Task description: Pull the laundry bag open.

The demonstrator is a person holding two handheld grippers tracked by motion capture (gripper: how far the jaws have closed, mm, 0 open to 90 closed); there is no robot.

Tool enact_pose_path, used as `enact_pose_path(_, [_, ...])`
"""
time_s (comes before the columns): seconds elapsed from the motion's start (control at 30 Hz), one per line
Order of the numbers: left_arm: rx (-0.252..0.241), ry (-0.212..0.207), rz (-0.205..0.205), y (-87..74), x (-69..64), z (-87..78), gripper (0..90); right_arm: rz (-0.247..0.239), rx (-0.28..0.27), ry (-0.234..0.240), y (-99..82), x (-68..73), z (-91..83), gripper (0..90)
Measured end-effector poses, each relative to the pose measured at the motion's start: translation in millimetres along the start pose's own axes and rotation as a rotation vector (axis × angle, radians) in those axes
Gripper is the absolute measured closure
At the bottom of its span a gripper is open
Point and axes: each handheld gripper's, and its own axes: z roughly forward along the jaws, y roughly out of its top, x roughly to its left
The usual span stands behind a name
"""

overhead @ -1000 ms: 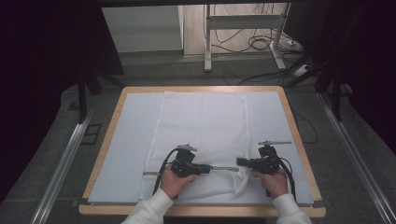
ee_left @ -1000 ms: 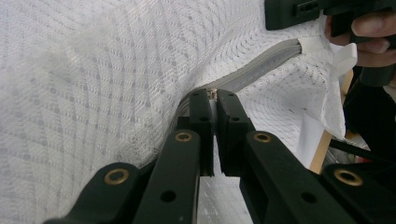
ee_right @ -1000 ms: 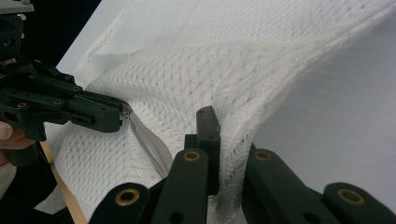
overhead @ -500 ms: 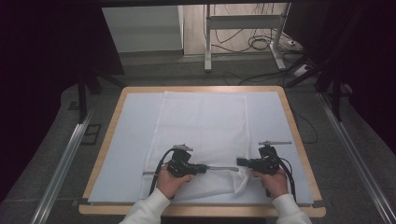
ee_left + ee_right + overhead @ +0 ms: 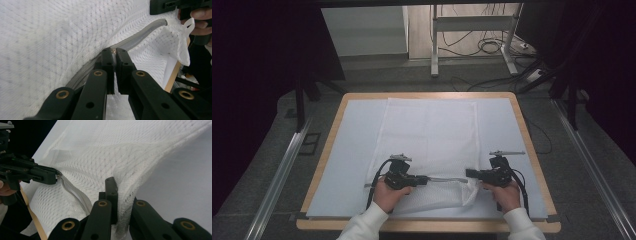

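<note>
The left gripper (image 5: 115,51) has its jaws clenched on the small metal zipper pull (image 5: 114,50) of a white mesh laundry bag (image 5: 429,135); in the left gripper view the grey zipper track (image 5: 140,33) runs from the tips toward the bag's far corner. The right gripper (image 5: 117,195) is clamped on a fold of the mesh at that corner, the fabric bunched between its jaws and rising in a ridge.

The left gripper view also shows the other gripper's black body at top right, with a white loop tab (image 5: 188,25) at the corner beside it; the weave and grey dots of the mesh are plain here. The right gripper view shows the left gripper (image 5: 58,176) at its left, with the zipper track curving between the two. From the high view the left gripper (image 5: 424,179) and the right gripper (image 5: 469,173) face each other along the bag's near edge, tips apart, the zipper stretched between them, each held by a hand with a white sleeve.

The bag lies flat on a pale blue sheet (image 5: 349,150) covering a wood-rimmed table (image 5: 532,150). Beyond it lie grey floor, metal rails, a desk frame and cables.

Against the earlier frames, the left gripper sits a little further left along the zipper; the right one has kept its place.
</note>
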Motion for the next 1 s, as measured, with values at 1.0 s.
enact_pose_path(1.0, [-0.016,0.028,-0.044,-16.3,17.3,-25.0,86.5,-0.011,-0.003,-0.003,-0.5,1.5,-0.6,88.3])
